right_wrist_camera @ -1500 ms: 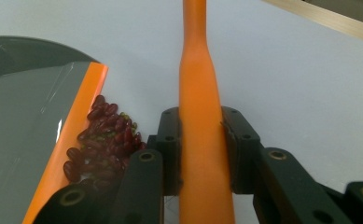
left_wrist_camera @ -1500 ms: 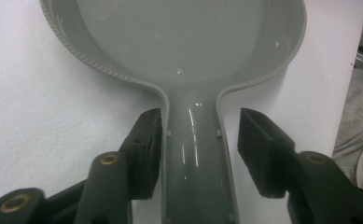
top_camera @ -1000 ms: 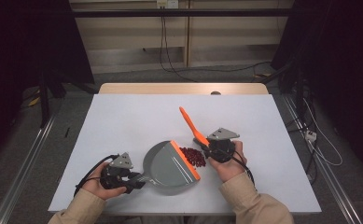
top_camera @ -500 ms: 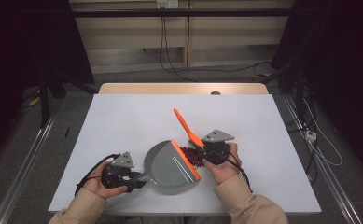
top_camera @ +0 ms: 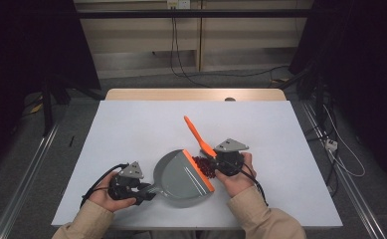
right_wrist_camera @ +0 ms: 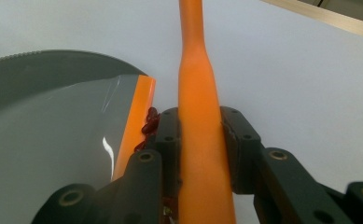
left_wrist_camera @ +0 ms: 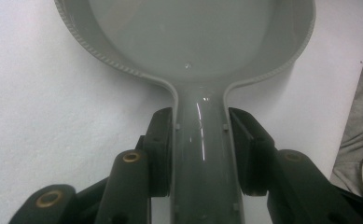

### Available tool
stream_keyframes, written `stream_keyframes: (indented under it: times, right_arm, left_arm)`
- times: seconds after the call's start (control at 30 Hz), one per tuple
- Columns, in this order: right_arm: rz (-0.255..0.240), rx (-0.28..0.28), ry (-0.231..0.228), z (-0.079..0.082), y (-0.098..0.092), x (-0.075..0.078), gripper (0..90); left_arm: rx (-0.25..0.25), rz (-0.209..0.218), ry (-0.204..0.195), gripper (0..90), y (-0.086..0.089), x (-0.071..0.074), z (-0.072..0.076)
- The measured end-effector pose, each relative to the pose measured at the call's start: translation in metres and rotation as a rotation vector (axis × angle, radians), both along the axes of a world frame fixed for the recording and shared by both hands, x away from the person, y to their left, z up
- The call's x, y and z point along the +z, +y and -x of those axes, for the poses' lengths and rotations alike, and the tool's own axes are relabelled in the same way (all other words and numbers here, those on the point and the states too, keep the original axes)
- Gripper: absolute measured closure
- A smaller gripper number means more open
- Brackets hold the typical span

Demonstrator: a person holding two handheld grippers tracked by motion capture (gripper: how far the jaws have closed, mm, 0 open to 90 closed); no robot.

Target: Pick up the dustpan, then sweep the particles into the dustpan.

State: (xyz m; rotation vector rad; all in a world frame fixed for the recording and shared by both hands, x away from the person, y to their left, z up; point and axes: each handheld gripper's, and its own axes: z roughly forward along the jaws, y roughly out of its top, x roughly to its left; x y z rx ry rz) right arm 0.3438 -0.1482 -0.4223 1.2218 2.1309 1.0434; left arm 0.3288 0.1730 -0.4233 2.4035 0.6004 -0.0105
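Note:
A grey dustpan with an orange lip lies on the white table near its front edge. My left gripper is shut on the dustpan's handle, both pads pressed against its sides. My right gripper is shut on an orange brush handle that slants up and to the left. A small heap of dark red bits lies between the orange lip and the right gripper, touching the lip. The brush's head is hidden under the right hand.
The white tabletop is bare toward the back and both sides. A wooden strip runs along its far edge. Cables trail from each gripper, and metal rails flank the table on the floor.
The right gripper with the brush has slid left toward the dustpan, pushing the red bits up against the orange lip. The left gripper and the dustpan have stayed put.

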Motion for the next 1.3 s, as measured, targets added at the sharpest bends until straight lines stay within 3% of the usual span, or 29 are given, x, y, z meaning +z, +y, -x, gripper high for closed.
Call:
stream_keyframes:
  times: [1.1,1.3]
  right_arm:
    - [-0.030,0.003,0.015,0.005,0.014,0.001,71.1]
    - [-0.018,0.013,0.012,0.007,0.020,0.001,71.1]
  left_arm:
    - [0.013,0.012,0.004,62.5,-0.003,-0.001,0.000]
    - [0.017,0.012,0.005,62.5,-0.004,-0.001,0.000]
